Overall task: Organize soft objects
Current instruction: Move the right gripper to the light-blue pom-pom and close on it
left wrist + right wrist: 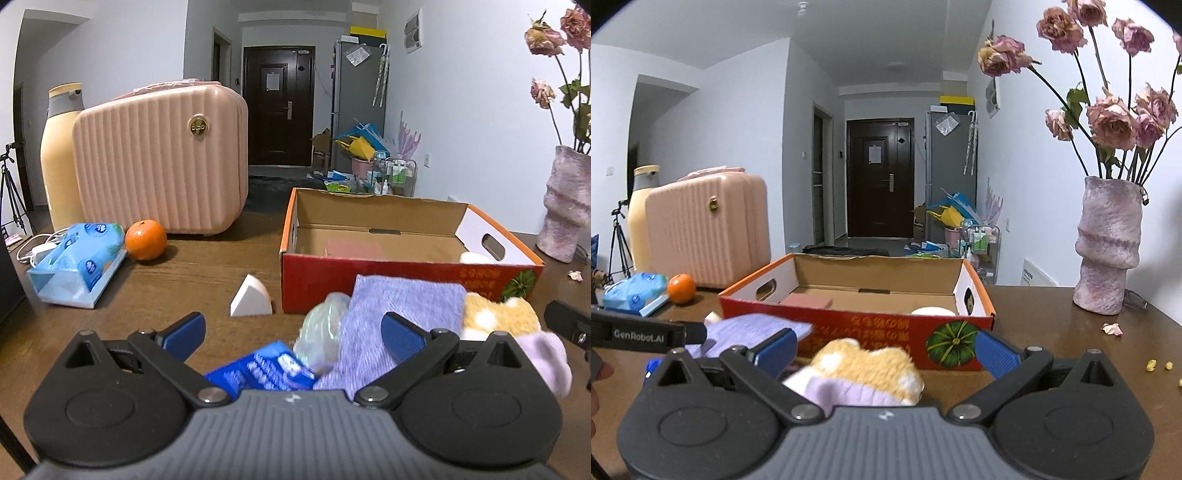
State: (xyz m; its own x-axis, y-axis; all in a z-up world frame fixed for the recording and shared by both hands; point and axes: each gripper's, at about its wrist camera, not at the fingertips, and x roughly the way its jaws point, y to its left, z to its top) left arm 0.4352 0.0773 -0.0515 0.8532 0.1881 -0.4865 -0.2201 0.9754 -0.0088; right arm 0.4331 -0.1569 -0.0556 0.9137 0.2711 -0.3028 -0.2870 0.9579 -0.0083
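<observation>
The right gripper (884, 345) is hovering, fingers spread, over the fluffy yellow-and-lilac sock (864, 373); it should be pinching mid-body. The left gripper (293, 328), likewise spread, is facing the folded lavender knitted cloth (399, 317) before the red cardboard box (406, 280).

Black claws (293, 328) (886, 347), blue pads (775, 349), grey ribbed bodies.

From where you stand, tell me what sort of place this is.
Most likely a lived-in flat: a wooden table with a vase of dried roses, an entrance door down the hallway, and a fridge beside household clutter.
</observation>
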